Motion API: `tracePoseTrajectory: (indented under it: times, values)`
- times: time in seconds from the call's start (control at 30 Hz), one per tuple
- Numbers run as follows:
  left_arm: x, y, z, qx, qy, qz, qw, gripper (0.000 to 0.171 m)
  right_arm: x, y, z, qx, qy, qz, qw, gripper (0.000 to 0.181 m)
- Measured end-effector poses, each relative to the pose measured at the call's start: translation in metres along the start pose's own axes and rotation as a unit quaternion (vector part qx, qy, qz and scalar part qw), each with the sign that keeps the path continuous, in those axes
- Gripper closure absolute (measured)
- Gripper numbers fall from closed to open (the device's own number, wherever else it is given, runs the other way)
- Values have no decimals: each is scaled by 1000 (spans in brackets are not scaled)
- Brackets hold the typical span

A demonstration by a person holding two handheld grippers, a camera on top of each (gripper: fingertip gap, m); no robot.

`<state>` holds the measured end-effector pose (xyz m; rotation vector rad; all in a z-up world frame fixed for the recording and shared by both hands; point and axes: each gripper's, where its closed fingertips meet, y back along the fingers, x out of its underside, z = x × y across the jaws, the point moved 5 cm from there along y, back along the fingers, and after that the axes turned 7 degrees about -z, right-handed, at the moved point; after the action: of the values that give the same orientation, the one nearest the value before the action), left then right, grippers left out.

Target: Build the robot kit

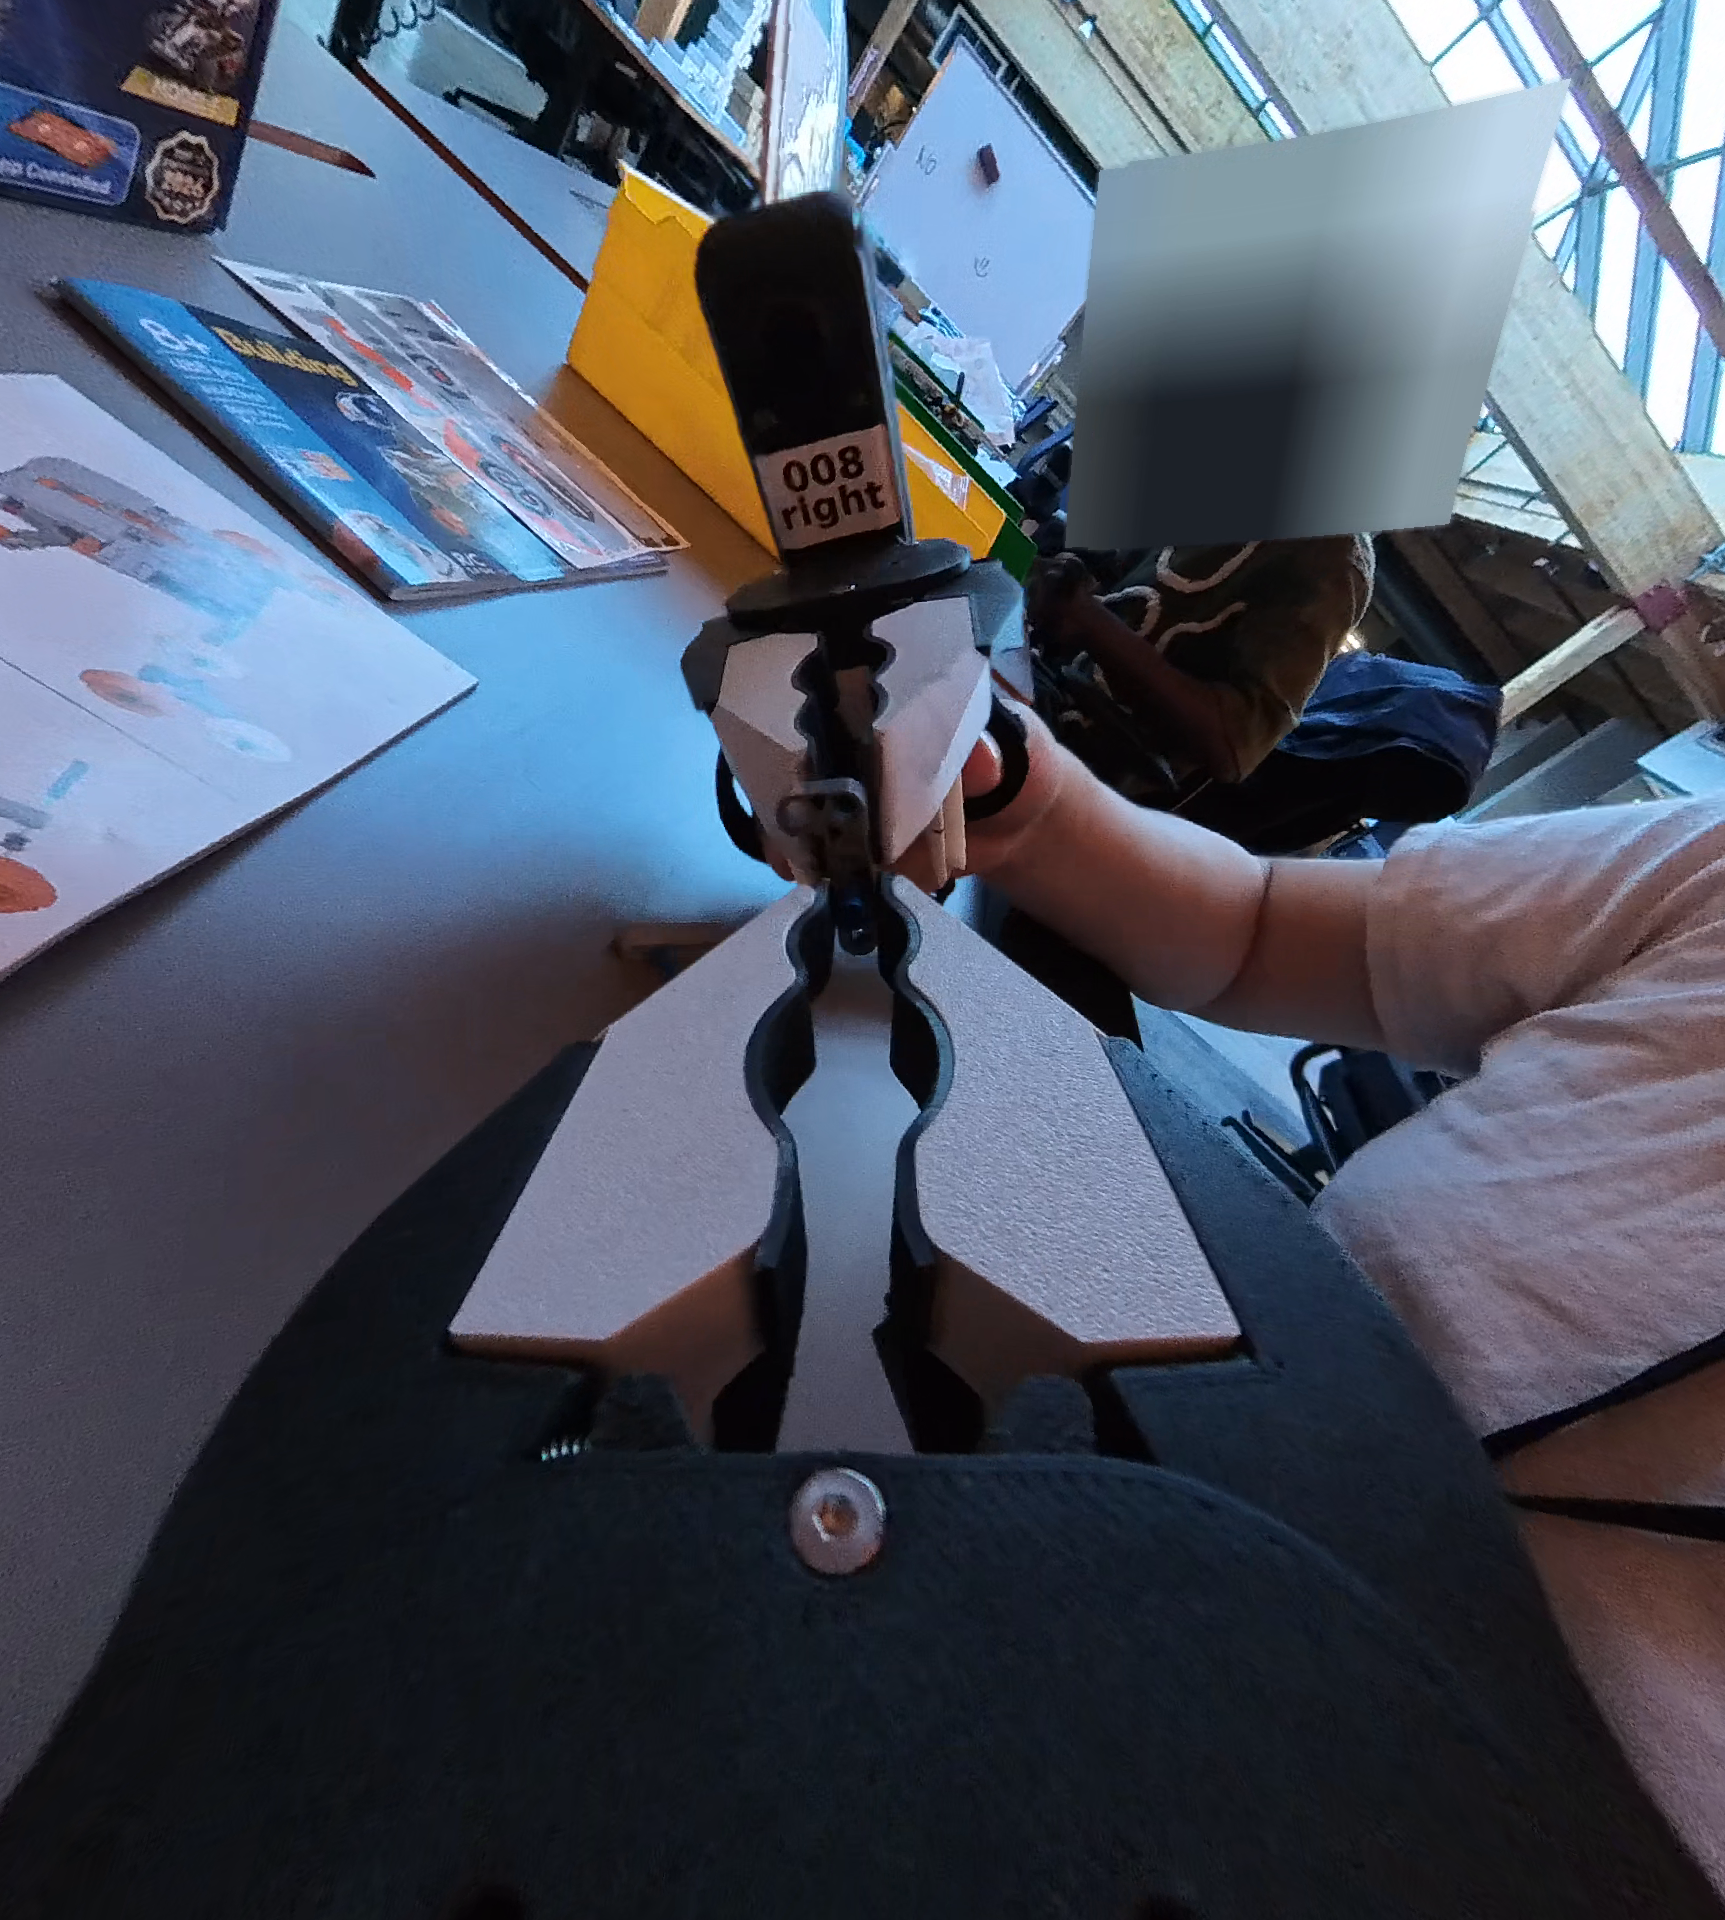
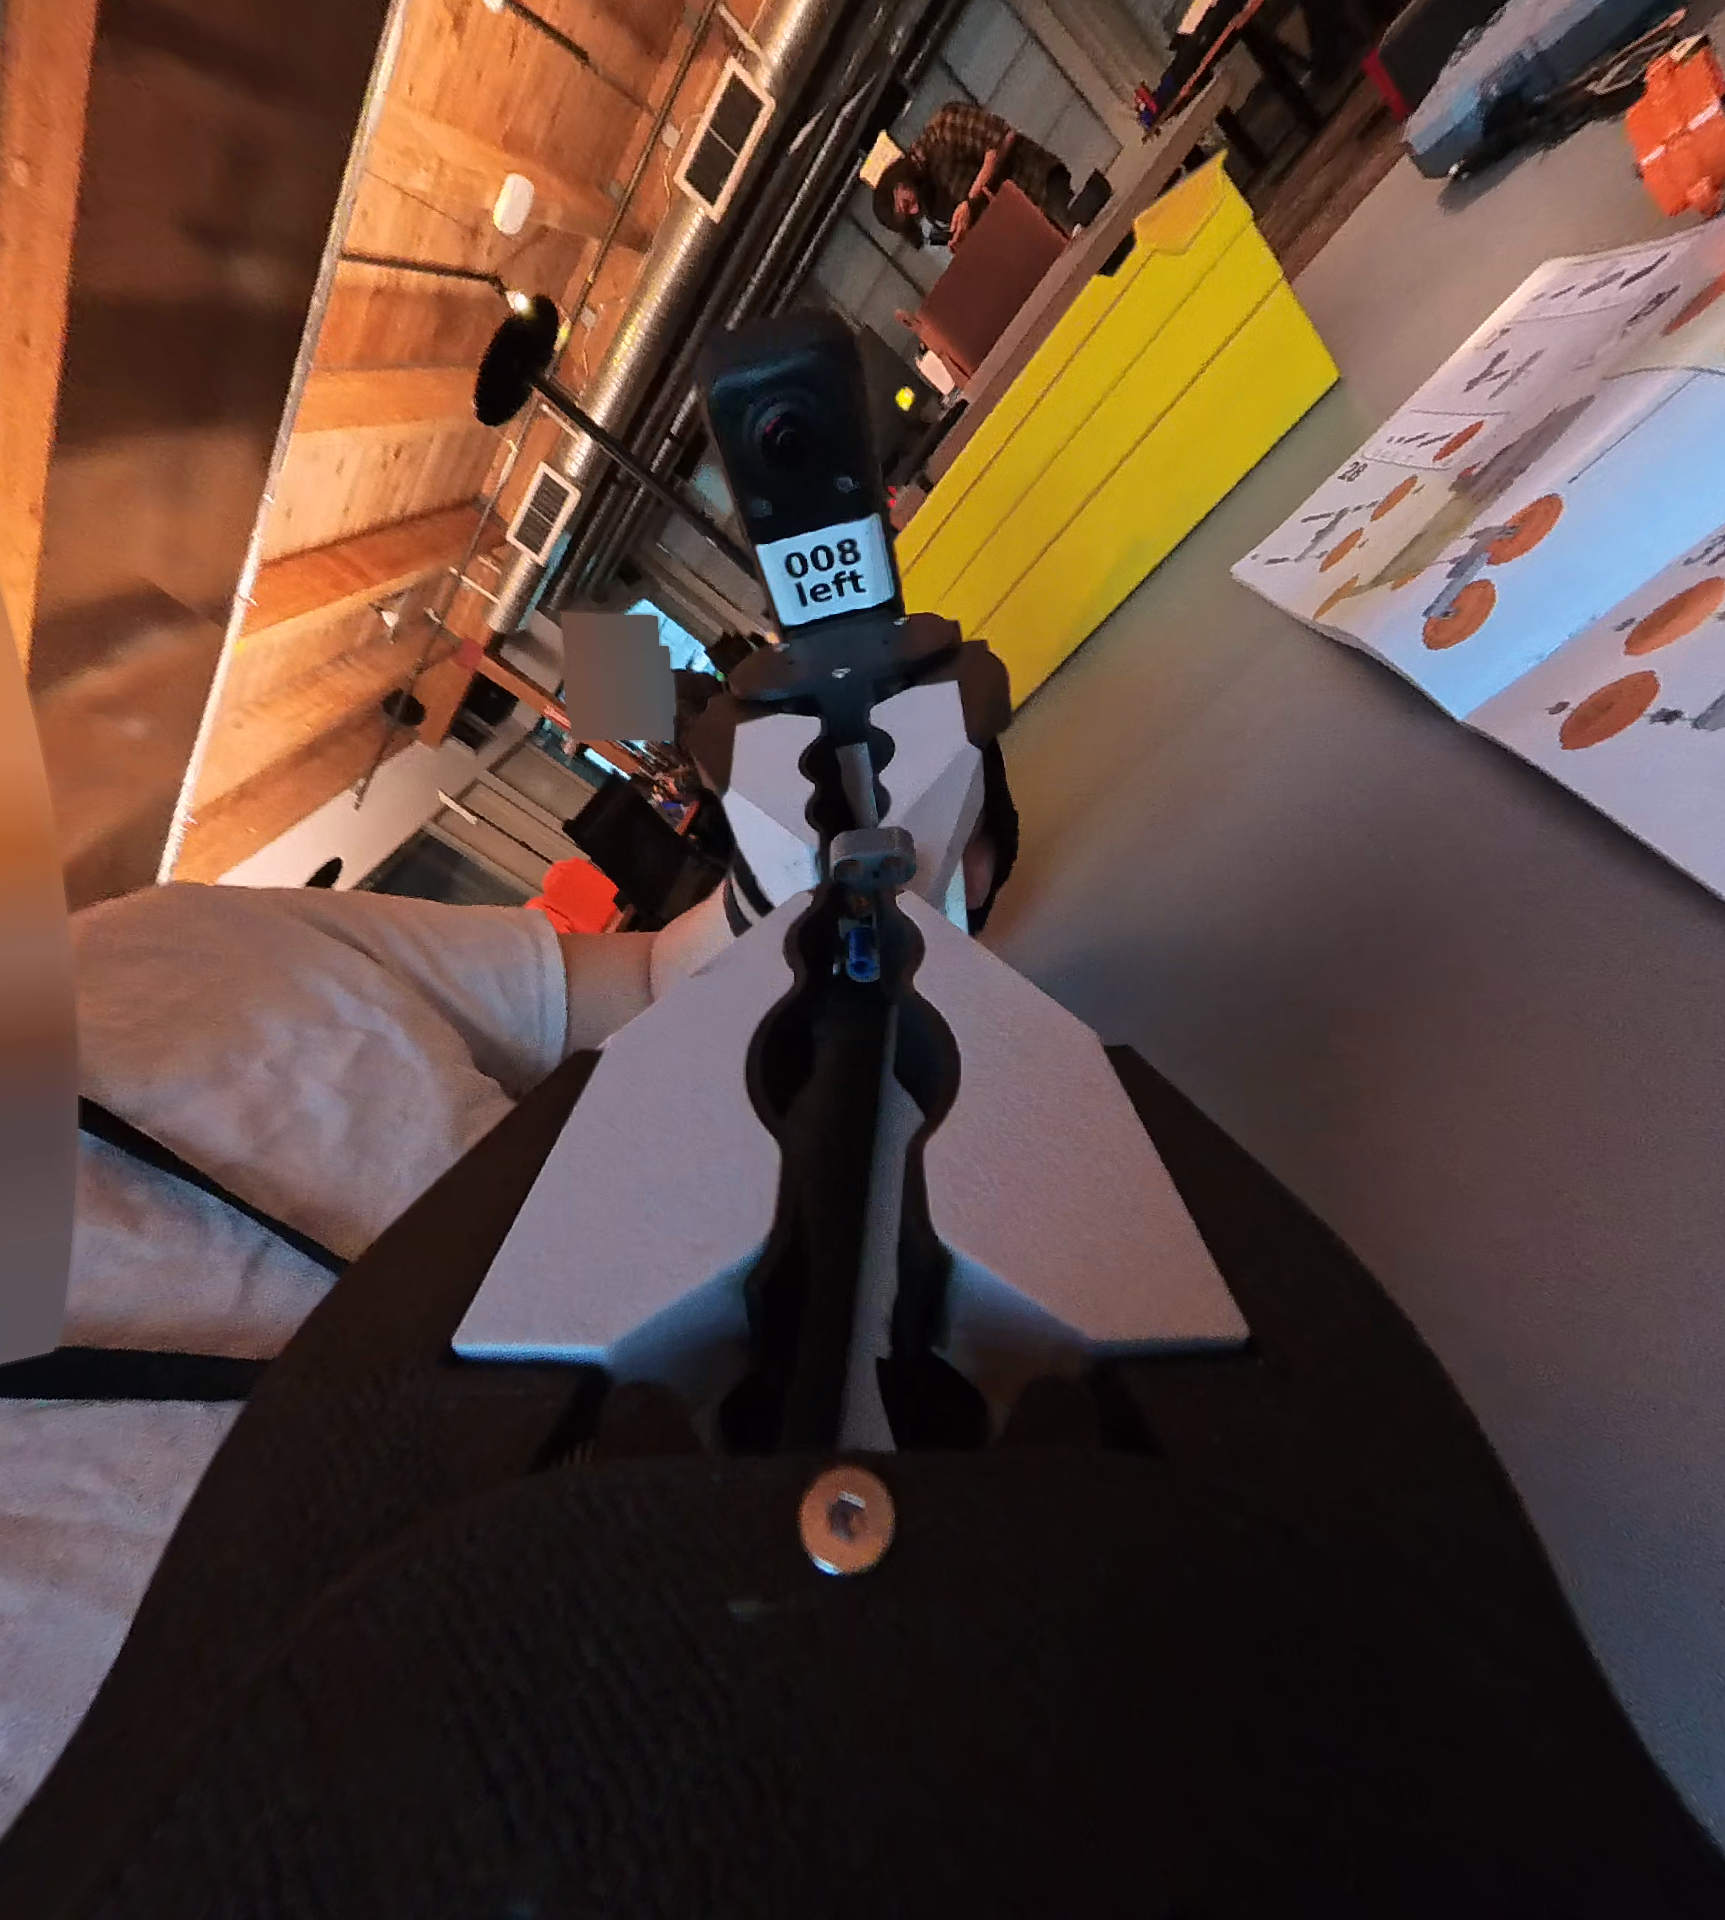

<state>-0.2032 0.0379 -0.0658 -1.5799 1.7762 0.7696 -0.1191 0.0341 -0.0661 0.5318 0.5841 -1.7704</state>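
Bench note, both wrist views.

**State**
- Left tool point(image 2: 863, 831): fingers pressed in on a thin grey rod point(image 2: 858, 779). The rod ends in a small grey connector point(image 2: 873, 854), centre of frame.
- Right tool point(image 2: 863, 914): fingers drawn nearly together, tips around a small blue pin point(image 2: 858, 951) just below the connector. Can't tell if it truly grips the pin or only brackets it.
- The tools meet tip to tip, in the air above the desk point(image 1: 525, 831). A hand point(image 1: 1003, 800) is wrapped round the right tool's grip.
- Pin and connector look to be touching. Can't tell whether they're seated or just abutting, too small.

**Around**
- Instruction sheet point(image 1: 110, 675) at left of frame.
- Booklet point(image 1: 318, 436) at upper left.
- Yellow box point(image 2: 1149, 395) at the desk's far side, upper right of the right view.

**Risks (my read)**
- Parts are tiny vs. the finger pads. Any slackening of the squeeze and the pin probably drops to the desk, then rolls or bounces off.
- The rod is held along a narrow line, so a push on its end could make it slide back thru the fingers or swivel.
- Slight angle mismatch btw. the tools could cock the pin and jam or flick it out.
- The fingertips crowd the joint and hide it, so misalignment would be hard to spot.
- Two handheld tools in mid-air: tremor on either side goes straight into the joint.
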Motion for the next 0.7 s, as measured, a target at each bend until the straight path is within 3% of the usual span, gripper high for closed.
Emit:
tracePoseTrajectory:
  times: [0.1, 0.17, 0.23, 0.3, 0.37, 0.47, 0.57, 0.7]
  values:
    - [-2, 0, 1, -8, -12, -1, 1000, 167, -7, 16, 8, 24, 66, 72, 995, 163]
    - [-4, 4, 2, -15, -29, -6, 999, 167, -18, 46, -4, 156, 173, 95, 968, 171]
    - [-8, 7, 1, -17, -45, -15, 999, 167, -14, 71, -15, 238, 190, 132, 943, 167]
    - [-10, 10, 1, -21, -52, -18, 998, 167, 2, 73, -22, 237, 124, 167, 949, 163]
    - [-12, 11, 1, -18, -50, -24, 998, 167, 17, 70, -29, 257, 115, 217, 935, 163]
    - [-14, 13, 1, -14, -50, -34, 998, 168, 28, 63, -37, 313, 178, 273, 892, 149]
    - [-15, 17, 7, -32, -53, -40, 997, 167, 34, 56, -36, 331, 235, 306, 861, 174]
    - [-15, 17, 16, -51, -42, -48, 997, 167, 32, 59, -33, 381, 321, 288, 818, 176]
